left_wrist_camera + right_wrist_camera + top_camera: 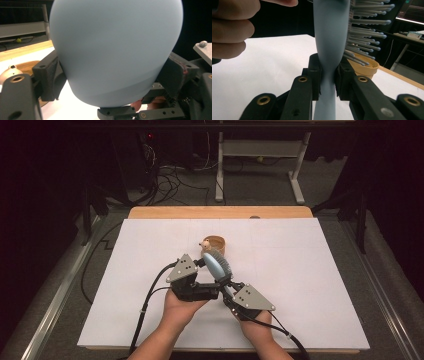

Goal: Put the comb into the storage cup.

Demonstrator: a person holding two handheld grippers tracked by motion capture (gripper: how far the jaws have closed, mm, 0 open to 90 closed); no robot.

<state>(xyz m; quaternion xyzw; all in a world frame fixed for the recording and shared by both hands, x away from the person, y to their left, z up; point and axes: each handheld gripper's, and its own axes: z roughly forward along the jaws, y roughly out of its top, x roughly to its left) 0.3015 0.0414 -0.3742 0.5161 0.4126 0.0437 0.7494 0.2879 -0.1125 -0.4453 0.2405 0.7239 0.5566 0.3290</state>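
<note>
A pale blue hairbrush [216, 264] with grey bristles is held up over the white table sheet between both grippers. My right gripper [329, 75] is shut on the narrow neck of the hairbrush [329, 37], and the bristles point right in that view. My left gripper [111, 77] has its pads pressed on either side of the smooth back of the hairbrush head [115, 50]. In the high view the left gripper [211, 269] comes in from the left and the right gripper [227, 284] from lower right, with a hand behind each.
A round wooden bowl [219, 243] stands just beyond the brush, with a small tan figure [205, 244] at its left rim. The white sheet [300, 285] covers a wooden board [220, 212]. Cables trail from both grippers toward the near edge. Desk legs [296, 175] stand behind.
</note>
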